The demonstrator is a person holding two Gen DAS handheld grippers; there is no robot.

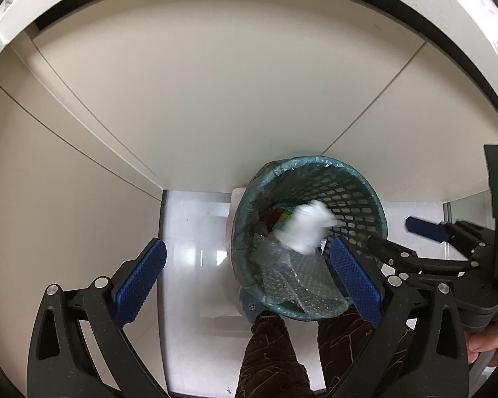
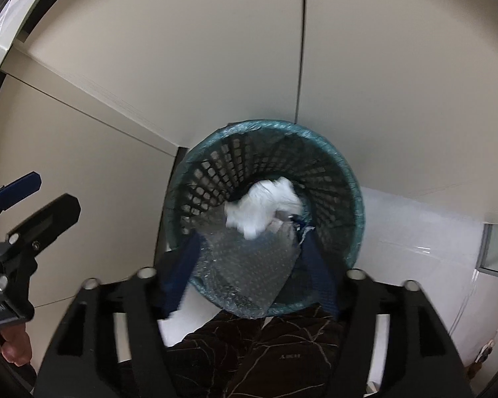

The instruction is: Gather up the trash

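Observation:
A black mesh waste bin (image 1: 315, 161) (image 2: 265, 124) with a teal liner stands on the floor below both grippers. A white crumpled wad (image 1: 307, 229) (image 2: 265, 205), blurred, is inside it, free of any finger, above a sheet of bubble wrap (image 1: 292, 282) (image 2: 245, 265) and a coloured wrapper (image 1: 279, 215). My right gripper (image 2: 249, 265) (image 1: 401, 235) points straight down over the bin, open, nothing between its blue pads. The left gripper (image 1: 247, 282) (image 2: 33, 202) hangs open at the bin's near left rim, empty.
Cream cabinet panels (image 1: 215, 99) rise directly behind the bin. The floor (image 1: 196, 232) is glossy white. A person's legs in dark patterned trousers (image 1: 272, 348) (image 2: 249, 348) stand against the bin's near side. A hand (image 1: 488, 341) holds the right gripper's handle.

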